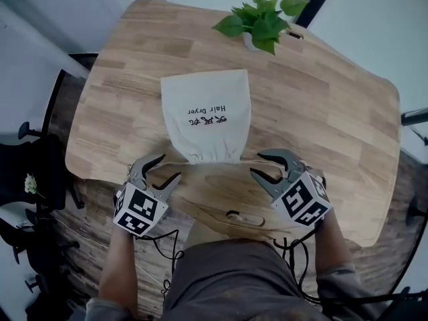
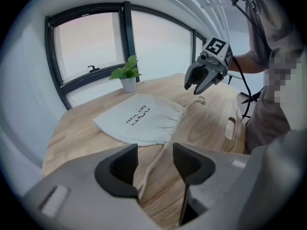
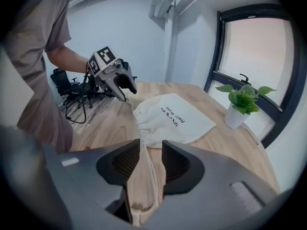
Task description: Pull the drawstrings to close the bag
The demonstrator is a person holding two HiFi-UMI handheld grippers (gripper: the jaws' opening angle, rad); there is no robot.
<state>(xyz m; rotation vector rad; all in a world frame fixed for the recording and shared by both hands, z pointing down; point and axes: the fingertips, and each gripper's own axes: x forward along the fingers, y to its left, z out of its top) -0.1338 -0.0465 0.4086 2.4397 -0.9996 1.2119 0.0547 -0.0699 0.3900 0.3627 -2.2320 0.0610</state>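
A white cloth bag [image 1: 207, 112] with dark print lies flat on the wooden table [image 1: 334, 105], its gathered mouth toward me. One drawstring [image 1: 152, 165] trails left from the mouth and another [image 1: 251, 159] trails right. My left gripper [image 1: 168, 167] hovers near the table's front edge, left of the mouth. In the left gripper view its jaws [image 2: 154, 159] stand apart, the thin cord [image 2: 160, 150] running loose through the gap. My right gripper [image 1: 257, 164] hovers right of the mouth. Its jaws [image 3: 151, 155] are also apart, and the cord [image 3: 144, 162] passes between them unpressed.
A potted green plant [image 1: 261, 19] stands at the table's far edge behind the bag. A slot-shaped cutout [image 1: 241, 216] sits in the tabletop near me. Black office chairs [image 1: 27, 172] stand on the floor to the left. Cables hang from both grippers.
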